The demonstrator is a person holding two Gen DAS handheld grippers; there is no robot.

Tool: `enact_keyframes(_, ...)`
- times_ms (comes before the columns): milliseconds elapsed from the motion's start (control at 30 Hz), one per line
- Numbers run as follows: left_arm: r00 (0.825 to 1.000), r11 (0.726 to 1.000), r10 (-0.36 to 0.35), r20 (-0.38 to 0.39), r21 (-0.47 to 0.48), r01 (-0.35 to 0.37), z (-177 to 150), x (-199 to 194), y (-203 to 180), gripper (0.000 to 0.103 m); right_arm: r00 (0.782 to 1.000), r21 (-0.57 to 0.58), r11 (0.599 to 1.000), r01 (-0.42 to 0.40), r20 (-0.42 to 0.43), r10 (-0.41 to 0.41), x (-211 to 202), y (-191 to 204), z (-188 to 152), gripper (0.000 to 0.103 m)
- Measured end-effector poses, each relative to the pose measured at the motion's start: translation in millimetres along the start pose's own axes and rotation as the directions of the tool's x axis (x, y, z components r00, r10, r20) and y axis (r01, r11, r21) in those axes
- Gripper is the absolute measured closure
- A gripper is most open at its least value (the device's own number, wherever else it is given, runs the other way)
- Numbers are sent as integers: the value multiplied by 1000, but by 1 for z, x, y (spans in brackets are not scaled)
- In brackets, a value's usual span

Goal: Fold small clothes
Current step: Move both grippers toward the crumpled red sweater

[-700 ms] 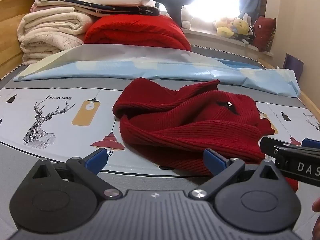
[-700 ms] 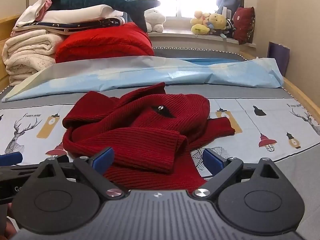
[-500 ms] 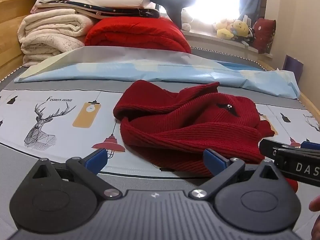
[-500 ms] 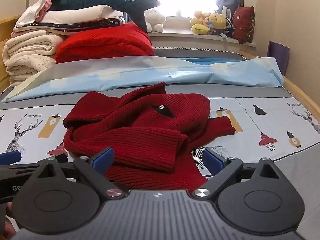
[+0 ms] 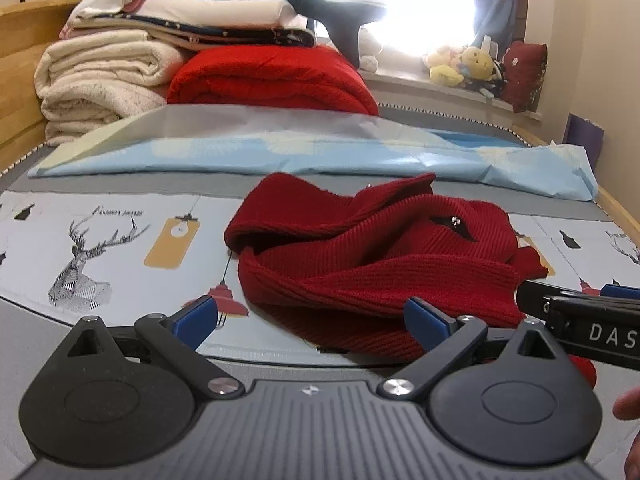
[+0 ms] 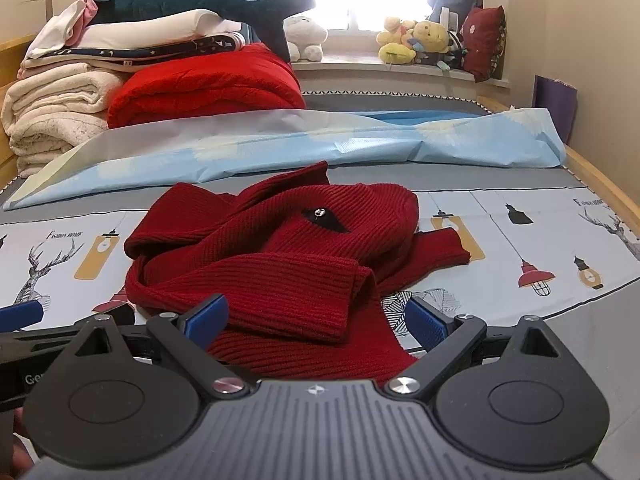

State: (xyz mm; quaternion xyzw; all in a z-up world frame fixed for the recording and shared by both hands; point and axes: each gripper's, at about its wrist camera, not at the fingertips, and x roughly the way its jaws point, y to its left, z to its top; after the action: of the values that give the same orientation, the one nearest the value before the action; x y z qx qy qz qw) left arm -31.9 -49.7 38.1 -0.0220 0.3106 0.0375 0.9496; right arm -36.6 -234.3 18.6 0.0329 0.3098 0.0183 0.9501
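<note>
Behind my fingers stretches a bed (image 6: 520, 168) covered by a printed sheet (image 5: 120, 240) with deer and lamps, and far ahead of them a pile of folded blankets (image 6: 60, 100) sits beside a red quilt (image 6: 208, 88). Both my grippers are spread wide and hold nothing. My left gripper (image 5: 312, 316) hangs just before the near-left edge of the crumpled red sweater (image 5: 380, 256); its right finger (image 5: 426, 316) lies over the knit, the left finger over the sheet. My right gripper (image 6: 318, 316) has the near hem of the sweater between its fingers, the pads apart from the cloth.
</note>
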Motion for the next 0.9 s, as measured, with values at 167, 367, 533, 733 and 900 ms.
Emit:
enact_keyframes(167, 1000, 1000, -6, 28, 0, 6, -3, 1, -4, 3, 999, -15, 1000, 11, 43, -10, -8, 1, 1, 10)
enact_keyframes(367, 999, 1000, 2, 35, -20, -1, -6, -5, -6, 4, 997, -15, 1000, 26, 68, -25, -17, 4, 3, 11)
enact_keyframes(533, 998, 1000, 3, 56, -16, -2, -13, -19, -3, 4, 995, -17, 1000, 22, 100, -20, -35, 7, 1, 12)
enact_keyframes(733, 997, 1000, -4, 76, 24, 3, -23, -36, -2, 9, 994, -22, 1000, 20, 104, -18, -53, 8, -6, 12)
enact_keyframes(900, 998, 999, -17, 56, 28, 15, -27, -35, 4, 29, 992, -27, 999, 43, 120, -39, -60, 3, -10, 12)
